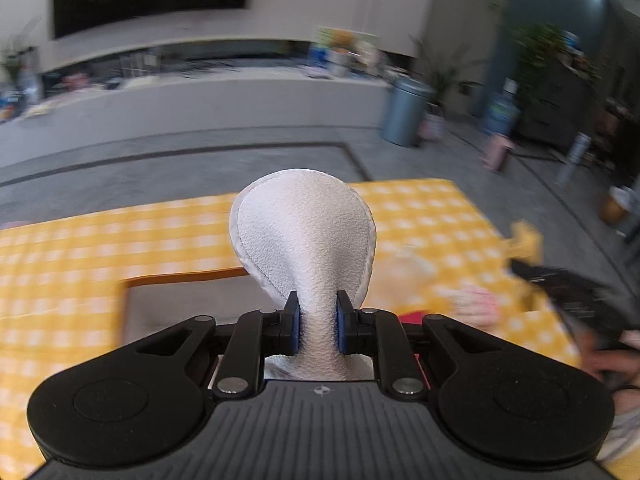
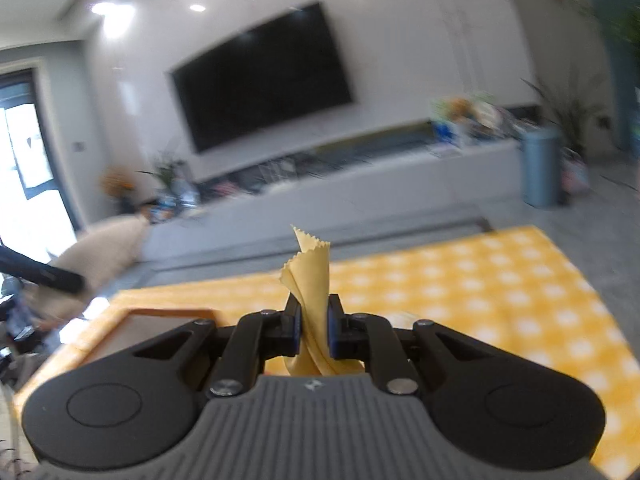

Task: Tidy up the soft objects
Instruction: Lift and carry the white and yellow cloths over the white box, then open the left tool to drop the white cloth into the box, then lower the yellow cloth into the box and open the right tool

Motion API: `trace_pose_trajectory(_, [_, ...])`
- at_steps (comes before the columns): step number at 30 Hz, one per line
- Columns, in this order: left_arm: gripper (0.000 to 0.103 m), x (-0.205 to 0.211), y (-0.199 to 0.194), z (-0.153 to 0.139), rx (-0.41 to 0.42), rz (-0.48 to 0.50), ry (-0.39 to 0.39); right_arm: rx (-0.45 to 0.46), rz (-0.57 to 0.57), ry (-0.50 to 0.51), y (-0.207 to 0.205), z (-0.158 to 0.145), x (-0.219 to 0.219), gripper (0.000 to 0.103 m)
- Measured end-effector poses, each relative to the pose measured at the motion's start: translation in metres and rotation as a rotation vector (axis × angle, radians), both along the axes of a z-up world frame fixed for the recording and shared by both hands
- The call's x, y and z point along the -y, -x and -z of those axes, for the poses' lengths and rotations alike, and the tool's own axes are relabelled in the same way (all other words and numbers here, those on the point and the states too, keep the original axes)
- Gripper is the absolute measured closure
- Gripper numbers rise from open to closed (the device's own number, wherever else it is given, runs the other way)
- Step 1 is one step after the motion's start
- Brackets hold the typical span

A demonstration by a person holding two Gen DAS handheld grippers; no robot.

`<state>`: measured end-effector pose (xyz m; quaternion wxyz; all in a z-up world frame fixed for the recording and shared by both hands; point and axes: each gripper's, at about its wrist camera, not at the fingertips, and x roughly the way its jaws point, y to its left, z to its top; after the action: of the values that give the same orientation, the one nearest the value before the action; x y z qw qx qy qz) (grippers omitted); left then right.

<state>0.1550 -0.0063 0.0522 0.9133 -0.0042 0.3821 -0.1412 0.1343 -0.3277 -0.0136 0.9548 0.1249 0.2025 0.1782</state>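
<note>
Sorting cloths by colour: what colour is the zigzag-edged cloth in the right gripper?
Pale yellow zigzag-edged cloth; right wrist view shows it best.

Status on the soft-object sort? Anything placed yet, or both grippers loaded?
Done: nothing visibly placed; the tray on the yellow checked cloth looks bare where visible.
In hand: left gripper is shut on a white stitched pad; right gripper is shut on a yellow cloth strip, both lifted.
Left: placing both, plus a blurred pink item.
</note>
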Motion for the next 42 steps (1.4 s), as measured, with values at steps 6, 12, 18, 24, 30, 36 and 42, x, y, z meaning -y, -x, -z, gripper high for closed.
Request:
trace_pose_trajectory(6, [0.084,-0.033,0.001,0.034,0.053,-0.140,-0.072,0.053,-0.193,0.037,-0.005,-0.029,-0.085,0.092])
trace_pose_trajectory(12, [0.084,-0.030,-0.023,0.076,0.048,-0.129,-0.127,0.010,-0.274,0.167,-0.029,-0.025,-0.169,0.093])
trace_pose_trajectory(18, [0.084,-0.029,-0.036,0.110,-0.071,-0.061,-0.192,-0.053,-0.322,0.230,-0.042,-0.002,-0.200,0.093])
trace_pose_trajectory(24, [0.084,-0.034,-0.048,0.133,-0.204,-0.067,-0.225,-0.086,-0.311,0.253,-0.047,0.009,-0.198,0.093])
trace_pose_trajectory(30, [0.046,-0.047,-0.019,0.112,-0.178,-0.042,-0.166,-0.107,-0.298,0.280,-0.046,0.009,-0.203,0.093])
trace_pose_trajectory(36, [0.012,-0.057,0.029,0.072,-0.025,-0.036,-0.207,-0.108,-0.306,0.332,-0.050,0.008,-0.214,0.093])
trace_pose_trajectory(42, [0.012,-0.088,0.051,0.059,0.051,-0.242,-0.215,-0.064,-0.359,0.394,-0.059,-0.001,-0.257,0.093])
